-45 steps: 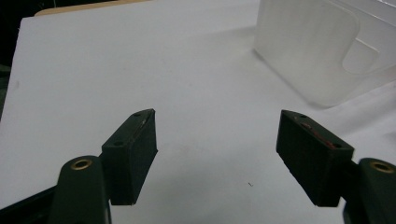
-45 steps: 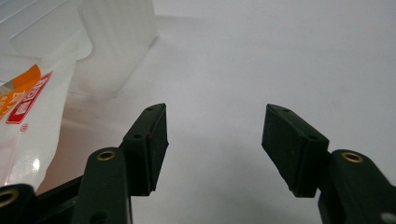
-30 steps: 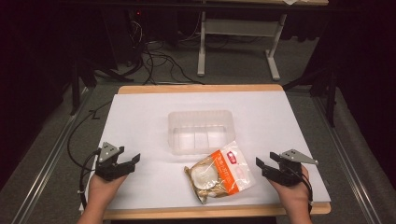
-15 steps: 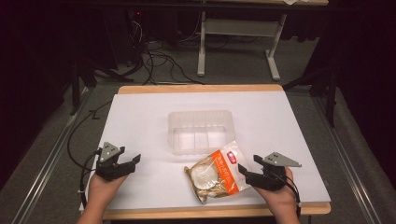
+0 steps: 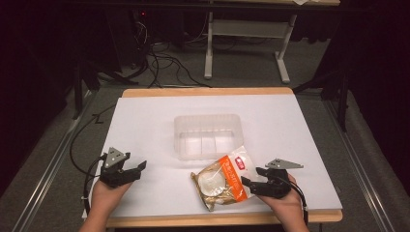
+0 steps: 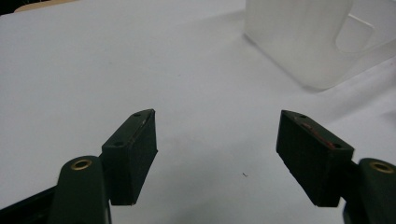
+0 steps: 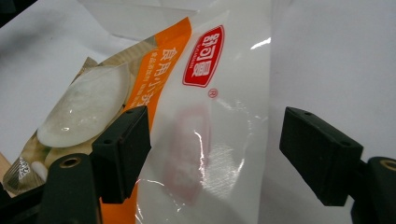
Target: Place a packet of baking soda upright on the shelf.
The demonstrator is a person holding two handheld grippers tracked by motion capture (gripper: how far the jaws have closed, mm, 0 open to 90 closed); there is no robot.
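Snack packet at the right gripper's spread jaws.

The right gripper [image 5: 252, 184] stands open, the snack packet [image 5: 223, 177] lying on the white table [image 5: 145, 125] with its clear edge between the fingers [image 7: 122, 144], unpinched. The left gripper [image 5: 136, 168] is open over bare tabletop, near the clear plastic container [image 5: 209, 135].

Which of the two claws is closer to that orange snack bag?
The right claw. Its open jaws sit at the snack bag, straddling its edge. The left claw, also open, sits well off to the bag's left over bare table.
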